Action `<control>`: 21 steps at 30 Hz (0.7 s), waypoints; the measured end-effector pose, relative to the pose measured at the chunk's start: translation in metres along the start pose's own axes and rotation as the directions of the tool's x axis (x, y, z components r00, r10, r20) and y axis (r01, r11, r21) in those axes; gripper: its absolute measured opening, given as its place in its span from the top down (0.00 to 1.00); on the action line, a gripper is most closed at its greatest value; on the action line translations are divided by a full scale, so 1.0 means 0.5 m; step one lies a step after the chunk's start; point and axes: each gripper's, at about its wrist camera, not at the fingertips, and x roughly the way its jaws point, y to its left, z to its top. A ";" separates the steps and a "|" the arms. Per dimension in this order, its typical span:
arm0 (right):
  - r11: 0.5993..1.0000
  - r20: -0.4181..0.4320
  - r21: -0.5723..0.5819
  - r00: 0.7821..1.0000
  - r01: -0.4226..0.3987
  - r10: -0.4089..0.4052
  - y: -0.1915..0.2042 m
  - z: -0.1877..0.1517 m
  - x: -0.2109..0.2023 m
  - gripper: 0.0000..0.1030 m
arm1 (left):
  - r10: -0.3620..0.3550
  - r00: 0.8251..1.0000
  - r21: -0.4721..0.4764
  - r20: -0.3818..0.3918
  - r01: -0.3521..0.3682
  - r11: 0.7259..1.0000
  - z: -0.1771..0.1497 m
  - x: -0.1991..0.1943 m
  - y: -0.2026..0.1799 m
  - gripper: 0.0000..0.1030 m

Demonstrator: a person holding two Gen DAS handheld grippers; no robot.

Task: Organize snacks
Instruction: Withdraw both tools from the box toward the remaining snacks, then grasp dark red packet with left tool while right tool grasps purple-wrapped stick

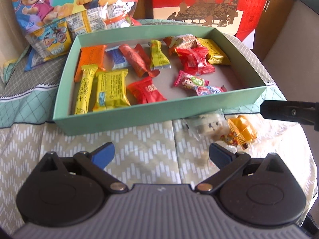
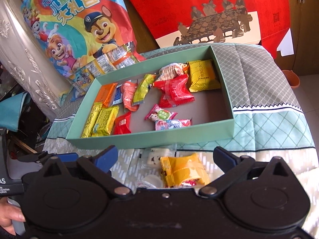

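Note:
A shallow mint-green box [image 1: 139, 117] [image 2: 139, 138] lies on the patterned cloth and holds several wrapped snacks in yellow, red, orange and pink. In front of its near wall lie two loose snacks: a yellow-orange wrapped one [image 1: 242, 132] [image 2: 184, 169] and a clear-wrapped pale one [image 1: 207, 124] [image 2: 157, 156]. My left gripper [image 1: 161, 154] hovers open over bare cloth, left of those two snacks. My right gripper [image 2: 166, 158] stands wide open just above them, the snacks between and below its blue fingertips, the pads apart from them. One black finger of the right gripper [image 1: 289, 112] shows in the left wrist view.
A large cartoon-dog snack bag [image 1: 69, 10] [image 2: 79, 29] leans behind the box at the left, small packets spilling from it. A red gift box [image 1: 209, 2] [image 2: 199, 10] stands behind at the right. A hand [image 2: 10, 215] grips the handle at lower left. The cloth-covered surface drops off at the right.

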 end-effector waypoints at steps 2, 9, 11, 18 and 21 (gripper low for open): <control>1.000 -0.018 -0.003 1.000 -0.005 0.005 0.007 -0.027 -0.001 0.00 | 0.000 1.000 -0.015 -0.008 0.000 1.000 -0.026 -0.003 0.007 0.00; 1.000 -0.087 0.008 0.996 -0.017 0.018 0.034 -0.101 0.013 0.00 | 0.017 0.999 -0.046 -0.035 -0.018 0.999 -0.103 -0.020 0.052 0.00; 1.000 -0.102 0.012 0.995 -0.022 0.023 0.040 -0.116 0.017 0.00 | 0.026 0.999 -0.054 -0.041 -0.028 0.998 -0.116 -0.026 0.071 0.00; 0.999 -0.164 0.023 0.985 -0.041 0.045 0.068 -0.170 0.041 0.00 | 0.075 0.996 -0.072 -0.039 -0.077 0.994 -0.159 -0.058 0.144 0.00; 0.999 -0.197 0.016 0.979 -0.045 0.048 0.080 -0.187 0.052 0.01 | 0.095 0.995 -0.104 -0.038 -0.099 0.990 -0.179 -0.073 0.190 0.00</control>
